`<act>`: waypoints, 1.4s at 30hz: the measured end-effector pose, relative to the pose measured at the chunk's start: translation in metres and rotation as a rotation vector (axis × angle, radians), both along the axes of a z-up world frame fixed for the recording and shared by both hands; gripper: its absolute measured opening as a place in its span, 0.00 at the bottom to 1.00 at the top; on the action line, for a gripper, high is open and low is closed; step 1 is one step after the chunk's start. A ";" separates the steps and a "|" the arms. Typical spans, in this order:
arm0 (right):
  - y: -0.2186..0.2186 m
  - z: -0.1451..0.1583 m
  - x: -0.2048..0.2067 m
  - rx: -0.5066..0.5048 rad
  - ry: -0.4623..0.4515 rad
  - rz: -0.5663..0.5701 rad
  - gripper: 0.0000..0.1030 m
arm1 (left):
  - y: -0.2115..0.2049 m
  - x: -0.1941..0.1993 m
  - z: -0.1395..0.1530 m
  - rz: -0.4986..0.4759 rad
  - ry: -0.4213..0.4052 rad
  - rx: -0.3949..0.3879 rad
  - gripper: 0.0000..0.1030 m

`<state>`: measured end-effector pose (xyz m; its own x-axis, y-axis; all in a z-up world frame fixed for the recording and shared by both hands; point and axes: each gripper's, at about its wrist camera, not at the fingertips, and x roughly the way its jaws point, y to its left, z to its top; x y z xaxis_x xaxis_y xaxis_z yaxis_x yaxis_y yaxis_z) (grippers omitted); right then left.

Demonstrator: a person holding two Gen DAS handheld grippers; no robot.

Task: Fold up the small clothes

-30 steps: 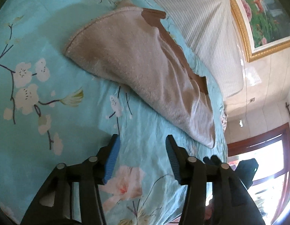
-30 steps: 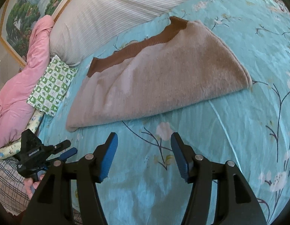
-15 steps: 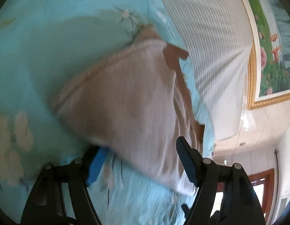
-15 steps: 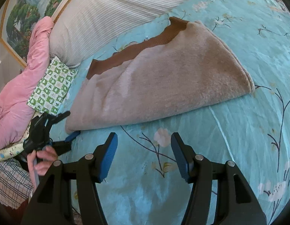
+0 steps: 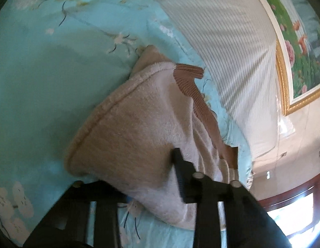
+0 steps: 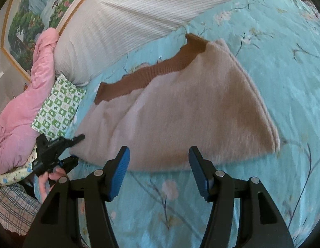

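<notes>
— Two pairs of fingers: how do they stand?

— On the left gripper [image 5: 151, 177] they have just been closing, and the fluffy beige garment [image 6: 180, 111] is between them. One finger [image 5: 180, 171] presses on top of the garment's near corner; the other is hidden under the cloth. It reads as a pinch on that corner. In the right wrist view the same gripper [image 6: 74, 149] sits at the garment's left corner, a hand [image 6: 50, 177] behind it.

— And the right gripper [image 6: 159, 171]?

— Its blue pads stand well apart with nothing between them. They hover just short of the garment's near edge, over bare sheet, touching nothing.

— Where does the garment lie?

— Folded flat on the turquoise flowered bed sheet [image 6: 284, 62], with a brown ribbed band [image 6: 151, 76] along its far edge.

— How much room is around the garment?

— Right of the garment the sheet is open and wide. On the near side there is a strip of bare sheet. Behind the garment a white ribbed pillow [image 6: 139, 14] lies near the brown band. Left of the garment, a green checked cloth [image 6: 58, 107] and a pink quilt [image 6: 21, 111] crowd in. Beyond the pillow hangs a gold-framed painting [image 5: 300, 41].
</notes>
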<state>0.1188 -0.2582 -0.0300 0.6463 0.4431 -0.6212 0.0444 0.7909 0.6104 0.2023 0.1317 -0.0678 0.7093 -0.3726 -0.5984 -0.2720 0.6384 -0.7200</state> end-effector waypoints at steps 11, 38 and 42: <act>-0.034 0.003 0.031 0.049 -0.025 -0.026 0.59 | -0.110 -0.008 0.092 -0.272 -0.257 0.376 0.05; 0.062 -0.004 0.251 0.112 0.100 0.451 0.55 | -0.229 0.003 0.046 -0.616 -0.271 0.576 0.05; 0.061 0.006 0.252 0.089 0.076 0.458 0.14 | -0.232 0.000 0.059 -0.623 -0.300 0.594 0.05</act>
<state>0.3708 -0.1970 -0.0239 0.3262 0.7257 -0.6058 -0.2496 0.6842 0.6852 0.2027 -0.1004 -0.0088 0.6399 -0.4303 -0.6367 0.3922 0.8954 -0.2110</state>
